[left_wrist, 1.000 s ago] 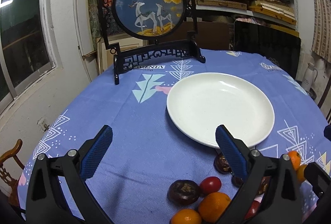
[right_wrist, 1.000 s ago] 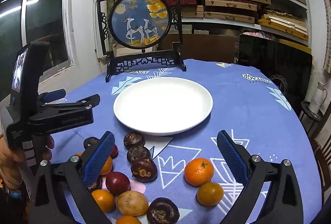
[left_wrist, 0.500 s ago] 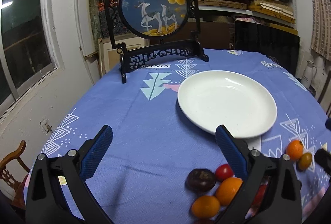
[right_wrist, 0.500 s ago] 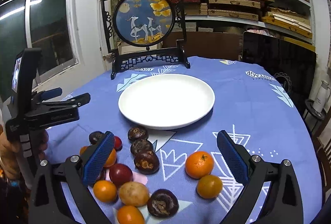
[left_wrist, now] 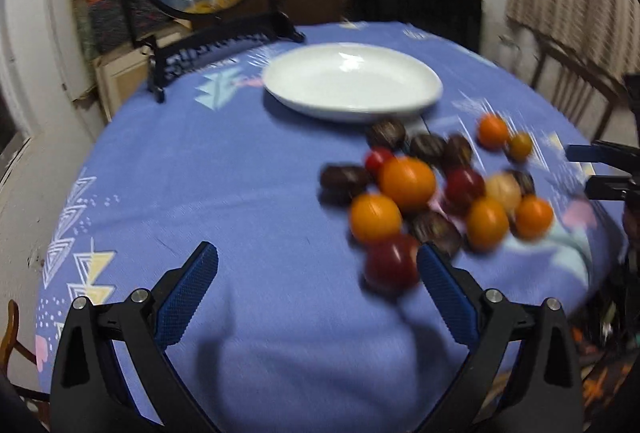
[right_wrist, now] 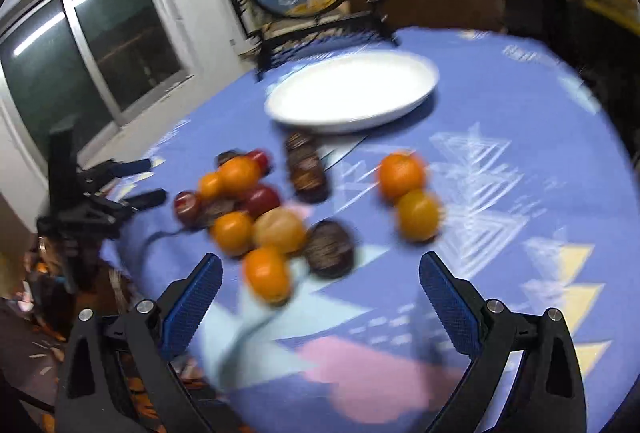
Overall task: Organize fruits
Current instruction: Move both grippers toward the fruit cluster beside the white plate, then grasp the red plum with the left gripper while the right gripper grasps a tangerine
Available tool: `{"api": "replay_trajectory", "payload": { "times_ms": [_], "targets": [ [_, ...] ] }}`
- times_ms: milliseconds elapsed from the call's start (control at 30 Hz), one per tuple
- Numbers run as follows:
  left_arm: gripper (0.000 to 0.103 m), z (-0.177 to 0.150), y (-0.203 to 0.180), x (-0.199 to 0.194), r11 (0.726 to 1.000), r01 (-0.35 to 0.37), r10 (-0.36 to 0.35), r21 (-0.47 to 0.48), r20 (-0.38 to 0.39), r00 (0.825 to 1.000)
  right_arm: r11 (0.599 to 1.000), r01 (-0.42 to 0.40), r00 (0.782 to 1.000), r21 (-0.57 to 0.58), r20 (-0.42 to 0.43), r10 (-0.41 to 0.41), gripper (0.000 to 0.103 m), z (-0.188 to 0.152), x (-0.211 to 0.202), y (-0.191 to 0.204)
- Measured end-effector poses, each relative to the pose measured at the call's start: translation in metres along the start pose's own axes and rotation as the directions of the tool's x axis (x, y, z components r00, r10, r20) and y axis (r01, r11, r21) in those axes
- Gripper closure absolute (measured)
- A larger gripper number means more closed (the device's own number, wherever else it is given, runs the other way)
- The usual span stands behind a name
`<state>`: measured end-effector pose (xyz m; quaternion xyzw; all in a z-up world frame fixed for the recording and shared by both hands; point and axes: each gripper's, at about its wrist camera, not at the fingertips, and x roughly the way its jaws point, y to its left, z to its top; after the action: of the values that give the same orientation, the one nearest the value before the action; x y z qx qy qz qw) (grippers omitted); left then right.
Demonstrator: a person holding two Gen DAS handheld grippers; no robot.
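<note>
Orange and dark fruits [left_wrist: 432,189] are sitting loose by the worktop's near edge, so I'm holding both grippers' fingers apart, empty, to pick for the white plate [left_wrist: 352,83].

Both wrist views are dim, lit by indoor light from overhead, and smeared by motion blur. Ahead of the left gripper [left_wrist: 318,269], the fruits [left_wrist: 406,183] and white plate [left_wrist: 352,83] are soft, with a small glare spot on the plate; only the jaws stay sharp. A dark shadow lies on the tablecloth [left_wrist: 224,173] between them. Ahead of the right gripper [right_wrist: 320,279] the blur is stronger, the plate [right_wrist: 352,93] almost washed out. The window [right_wrist: 92,45] reflects a ceiling strip light. Fisheye bending and black corners frame both views.
</note>
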<state>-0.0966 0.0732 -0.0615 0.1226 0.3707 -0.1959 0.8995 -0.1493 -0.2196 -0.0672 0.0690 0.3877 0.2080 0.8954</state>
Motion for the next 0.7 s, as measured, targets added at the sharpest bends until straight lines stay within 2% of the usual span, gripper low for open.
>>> {"api": "replay_trajectory", "payload": {
  "times_ms": [33,100,167,233,300,467,567,633,667,700],
  "targets": [
    [0.005,-0.002,-0.002,-0.001,1.0,0.017,-0.017,0.012,-0.006,1.0,1.0,-0.028,0.999,-0.007,-0.028,0.028,0.014,-0.003,0.009,0.008],
    [0.005,-0.007,-0.007,0.0,0.999,0.041,-0.04,0.031,-0.016,0.999,0.999,-0.031,0.997,-0.035,-0.065,0.029,0.019,-0.007,0.021,0.019],
    [0.005,-0.013,-0.012,0.003,0.997,0.053,-0.052,0.048,-0.033,0.998,0.997,-0.039,0.993,-0.062,-0.116,0.032,0.035,-0.01,0.032,0.029],
    [0.005,-0.014,-0.017,0.008,0.996,0.067,-0.064,0.064,-0.053,0.997,0.995,-0.056,0.987,-0.082,-0.153,0.043,0.059,-0.01,0.041,0.037],
    [0.005,-0.012,-0.018,0.017,0.995,0.075,-0.071,0.066,-0.072,0.995,0.991,-0.049,0.989,-0.12,-0.141,0.032,0.069,-0.011,0.045,0.045],
    [0.005,-0.004,-0.025,0.041,0.995,0.097,-0.092,0.037,-0.125,0.988,0.985,-0.07,0.992,-0.161,-0.115,0.052,0.07,-0.008,0.041,0.05],
    [0.006,-0.001,-0.025,0.049,0.995,0.09,-0.083,0.04,-0.135,0.987,0.989,-0.067,0.993,-0.135,-0.1,0.054,0.07,-0.006,0.032,0.041],
    [0.022,0.0,-0.026,0.049,0.993,0.113,-0.106,0.044,-0.129,0.986,0.991,-0.068,0.994,-0.119,-0.094,0.057,0.07,-0.007,0.026,0.033],
    [0.044,0.0,-0.027,0.048,0.989,0.14,-0.133,0.048,-0.132,0.982,0.992,-0.067,0.994,-0.109,-0.094,0.057,0.07,-0.007,0.026,0.031],
    [0.057,0.001,-0.027,0.049,0.987,0.157,-0.149,0.044,-0.141,0.979,0.992,-0.073,0.994,-0.101,-0.093,0.063,0.07,-0.008,0.025,0.029]
  ]
}}
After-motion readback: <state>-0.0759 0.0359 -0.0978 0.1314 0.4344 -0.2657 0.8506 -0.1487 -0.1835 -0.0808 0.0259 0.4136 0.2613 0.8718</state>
